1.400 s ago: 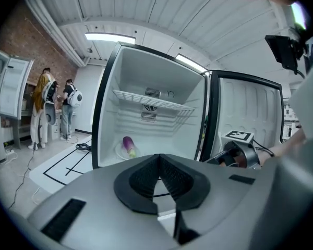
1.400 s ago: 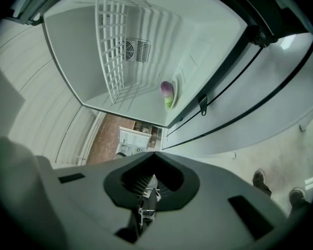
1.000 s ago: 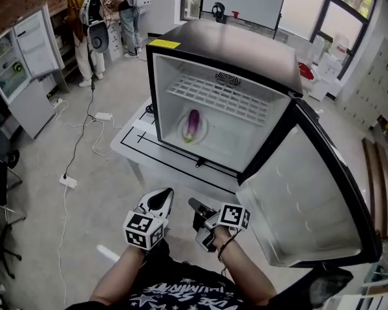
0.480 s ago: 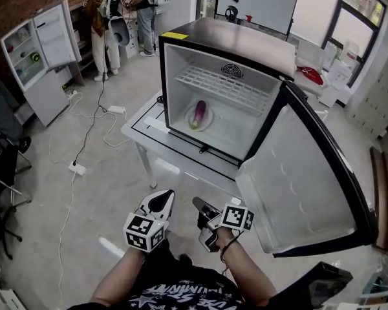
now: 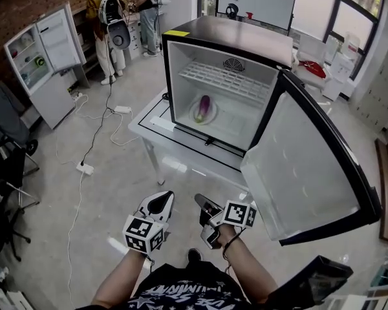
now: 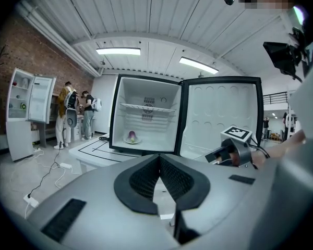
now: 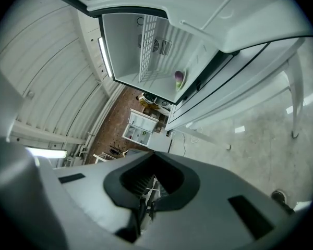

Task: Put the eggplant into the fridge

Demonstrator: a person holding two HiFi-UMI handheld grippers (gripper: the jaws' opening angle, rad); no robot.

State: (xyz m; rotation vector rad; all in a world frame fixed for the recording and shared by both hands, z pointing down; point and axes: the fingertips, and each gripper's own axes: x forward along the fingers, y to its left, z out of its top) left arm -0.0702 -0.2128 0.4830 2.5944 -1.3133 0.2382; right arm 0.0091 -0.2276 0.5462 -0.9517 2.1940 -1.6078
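A purple eggplant (image 5: pixel 204 104) lies on a white plate on the floor of the black mini fridge (image 5: pixel 227 41), under its wire shelf. The fridge door (image 5: pixel 310 166) hangs wide open to the right. Both grippers are held low and close to the person's body, well short of the fridge. My left gripper (image 5: pixel 161 201) is shut with nothing in it, and my right gripper (image 5: pixel 200 202) beside it is also shut and empty. The left gripper view has the eggplant (image 6: pixel 131 135) far beyond my left gripper (image 6: pixel 159 155). In the right gripper view the eggplant (image 7: pixel 179 77) is small above my right gripper (image 7: pixel 154 153).
The fridge stands on a white table (image 5: pixel 149 124) with black lines. The open door juts out over the floor at right. A white fridge (image 5: pixel 48 63) stands open at the left. Two people (image 5: pixel 107 18) are at the back. Cables and a power strip (image 5: pixel 85 168) lie on the floor.
The fridge and table have drawn farther away and higher in the head view. Both grippers keep their place near the body, still shut. The eggplant has not moved.
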